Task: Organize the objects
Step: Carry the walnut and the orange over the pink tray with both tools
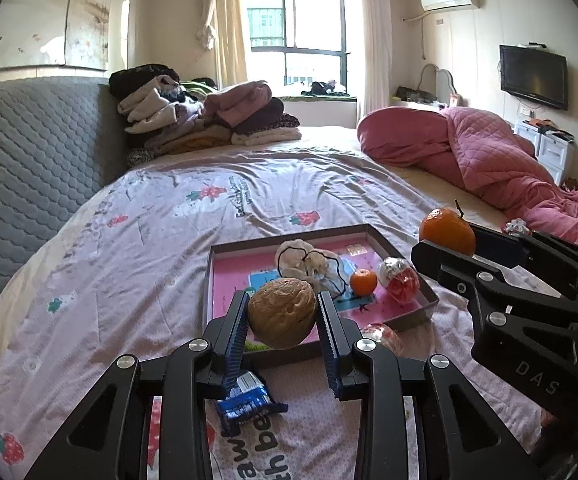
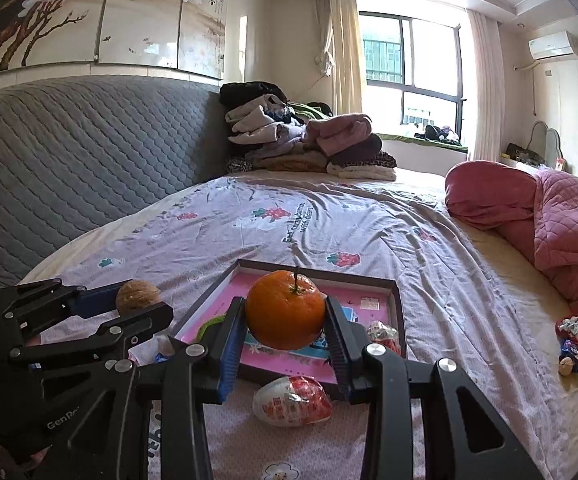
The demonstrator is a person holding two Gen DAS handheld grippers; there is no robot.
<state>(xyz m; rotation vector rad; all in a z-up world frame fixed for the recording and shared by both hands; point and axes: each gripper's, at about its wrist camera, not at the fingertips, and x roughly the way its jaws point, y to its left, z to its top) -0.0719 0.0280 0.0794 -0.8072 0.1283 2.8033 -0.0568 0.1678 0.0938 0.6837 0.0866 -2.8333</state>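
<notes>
1. Done: the tray [image 1: 429,300], centre frame, already holds a small orange [image 1: 363,282], a wrapped sweet [image 1: 399,280] and a cloth pouch [image 1: 309,262].
2. In hand: the left gripper [image 1: 283,314] clamps a walnut [image 1: 282,313]; the right gripper [image 2: 285,314] clamps a big orange [image 2: 285,310], both above the tray.
3. Left: a blue packet [image 1: 245,400] and another sweet [image 2: 293,400] at bottom centre, on the bed.

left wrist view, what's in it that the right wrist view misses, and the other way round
Only the left wrist view shows the blue wrapper on the bed under the left gripper, a small orange and a cloth pouch in the tray, and the TV.

Only the right wrist view shows the small pile of items by the pink quilt.

Both show the tray, the walnut held by the left gripper, and the stemmed orange in the right gripper.
</notes>
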